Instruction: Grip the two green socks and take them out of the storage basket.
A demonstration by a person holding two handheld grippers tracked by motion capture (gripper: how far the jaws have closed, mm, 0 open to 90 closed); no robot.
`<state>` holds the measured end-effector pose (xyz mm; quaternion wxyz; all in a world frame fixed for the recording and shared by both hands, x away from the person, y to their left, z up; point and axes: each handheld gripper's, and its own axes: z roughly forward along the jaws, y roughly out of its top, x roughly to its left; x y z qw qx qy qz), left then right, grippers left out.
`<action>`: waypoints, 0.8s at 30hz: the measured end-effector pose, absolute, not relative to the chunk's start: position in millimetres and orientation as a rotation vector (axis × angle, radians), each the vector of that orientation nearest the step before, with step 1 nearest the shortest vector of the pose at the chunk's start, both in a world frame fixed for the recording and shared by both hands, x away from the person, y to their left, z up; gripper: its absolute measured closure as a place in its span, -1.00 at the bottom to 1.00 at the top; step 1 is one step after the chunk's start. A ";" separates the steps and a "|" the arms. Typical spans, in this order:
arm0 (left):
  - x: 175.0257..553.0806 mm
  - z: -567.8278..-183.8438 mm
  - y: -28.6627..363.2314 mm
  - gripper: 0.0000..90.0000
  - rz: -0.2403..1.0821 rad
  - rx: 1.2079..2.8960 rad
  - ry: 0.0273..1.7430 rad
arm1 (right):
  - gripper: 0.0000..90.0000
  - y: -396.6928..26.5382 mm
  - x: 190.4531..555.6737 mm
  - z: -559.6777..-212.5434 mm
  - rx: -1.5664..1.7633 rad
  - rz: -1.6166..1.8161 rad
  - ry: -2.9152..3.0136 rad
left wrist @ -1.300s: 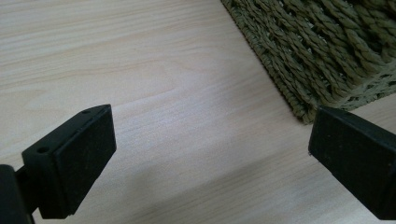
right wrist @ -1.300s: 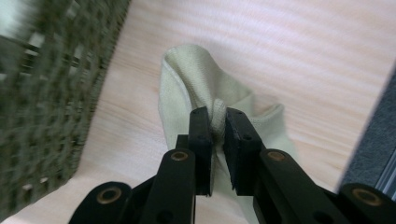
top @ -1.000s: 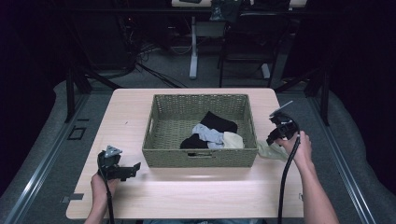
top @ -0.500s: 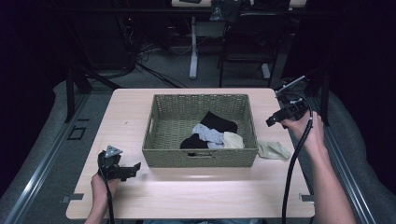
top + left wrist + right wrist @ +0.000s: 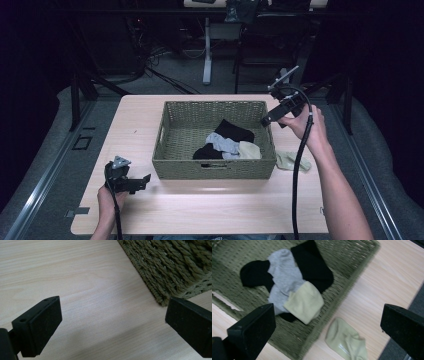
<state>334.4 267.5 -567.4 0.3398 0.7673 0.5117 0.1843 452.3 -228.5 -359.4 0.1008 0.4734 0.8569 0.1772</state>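
right gripper (image 5: pixel 265 121): jaws wide, have just been opening, nothing between them; held above the basket's (image 5: pixel 214 169) right rim.
left gripper (image 5: pixel 145 179): jaws wide, empty; low over the table (image 5: pixel 200 210), just left of the basket's front corner.
pale green sock (image 5: pixel 292 161): lies on the table, just right of the basket.
writing: none legible.

The high view looks forward and down from above the table's (image 5: pixel 150 215) near edge, with the basket (image 5: pixel 215 167) at centre frame. The left gripper view sits low and close over the wood, catching the basket's (image 5: pixel 175 270) corner at upper right. The right gripper view looks steeply down from higher up on the same basket (image 5: pixel 352 272), at upper left.
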 end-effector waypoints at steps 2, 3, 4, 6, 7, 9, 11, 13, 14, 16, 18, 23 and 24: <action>334.4 -567.4 267.7 -0.98 0.479 1.996 1.332 | -1.00 -213.9 455.7 -364.0 1.375 0.525 2.559; 334.5 -567.4 267.8 -0.98 0.480 1.997 1.332 | -1.00 -210.4 456.8 -365.8 1.367 0.530 2.563; 334.5 -567.6 267.9 -0.98 0.479 1.997 1.333 | -1.00 -203.4 459.0 -369.3 1.363 0.521 2.586; 334.6 -567.5 268.2 -0.98 0.480 2.000 1.333 | -1.00 -198.9 460.9 -372.4 1.350 0.504 2.597; 334.7 -567.6 268.2 -0.98 0.479 2.001 1.333 | -1.00 -188.8 464.1 -380.8 1.348 0.513 2.612; 334.4 -567.6 267.8 -0.98 0.479 1.998 1.333 | -0.99 -186.0 465.2 -383.6 1.342 0.513 2.620; 334.1 -567.2 268.0 -0.98 0.480 1.997 1.332 | -0.99 -178.6 467.7 -391.3 1.335 0.516 2.632; 334.1 -567.2 268.3 -0.98 0.478 2.000 1.332 | -0.99 -173.1 470.3 -398.5 1.335 0.494 2.651; 334.1 -567.2 268.0 -0.98 0.479 1.997 1.331 | -0.99 -168.3 472.6 -406.9 1.341 0.480 2.661; 334.3 -567.3 267.9 -0.98 0.480 1.996 1.331 | -0.98 -164.6 475.1 -415.5 1.342 0.468 2.678; 334.2 -567.3 268.0 -0.98 0.479 1.996 1.331 | -0.96 -162.0 477.5 -424.2 1.349 0.458 2.694; 334.2 -567.2 268.3 -0.98 0.479 1.998 1.330 | -0.91 -156.5 481.6 -448.8 1.364 0.399 2.720; 334.3 -567.3 268.2 -0.98 0.479 1.998 1.329 | -0.89 -155.3 482.1 -453.5 1.368 0.385 2.729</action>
